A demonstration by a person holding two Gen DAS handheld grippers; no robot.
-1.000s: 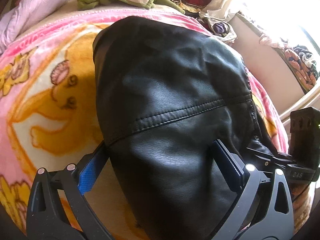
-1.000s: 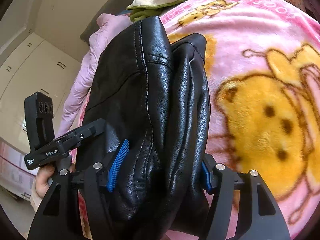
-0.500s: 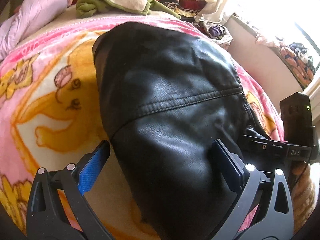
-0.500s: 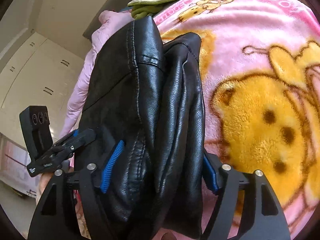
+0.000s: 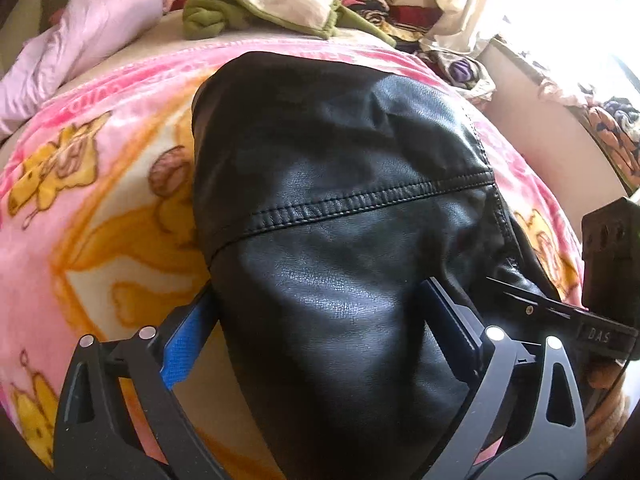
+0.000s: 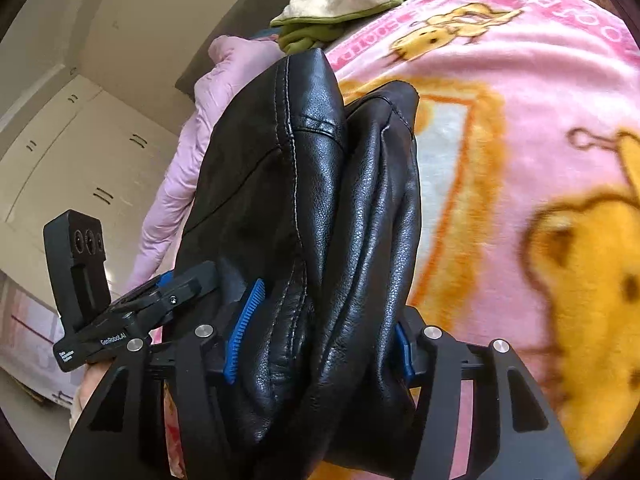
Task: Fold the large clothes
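A black leather jacket (image 5: pixel 328 184) lies folded lengthwise on a pink cartoon blanket (image 5: pixel 100 200). My left gripper (image 5: pixel 318 292) straddles its near end with jaws wide. The left pad (image 5: pixel 186 340) shows its blue face with blanket beside it, and the right finger rests on the leather. In the right wrist view the same jacket (image 6: pixel 304 200) is bunched into thick folds between the pads of my right gripper (image 6: pixel 328 312). Its jaws are closing and both pads press into the bundle. Each gripper shows in the other's view, the left gripper (image 6: pixel 132 312) and the right gripper (image 5: pixel 600 320).
A pale pink padded garment (image 5: pixel 80 40) lies along the bed's far left edge. A green and cream garment (image 5: pixel 260 4) and a heap of mixed clothes (image 5: pixel 400 12) sit at the back. White cupboards (image 6: pixel 60 152) stand past the bed. A patterned cloth (image 5: pixel 612 128) hangs by the bright window.
The right jaws widened a little, then narrowed onto the jacket bundle. Both views shifted slightly along the jacket. The jacket's edge came off the left pad and touches its tip again.
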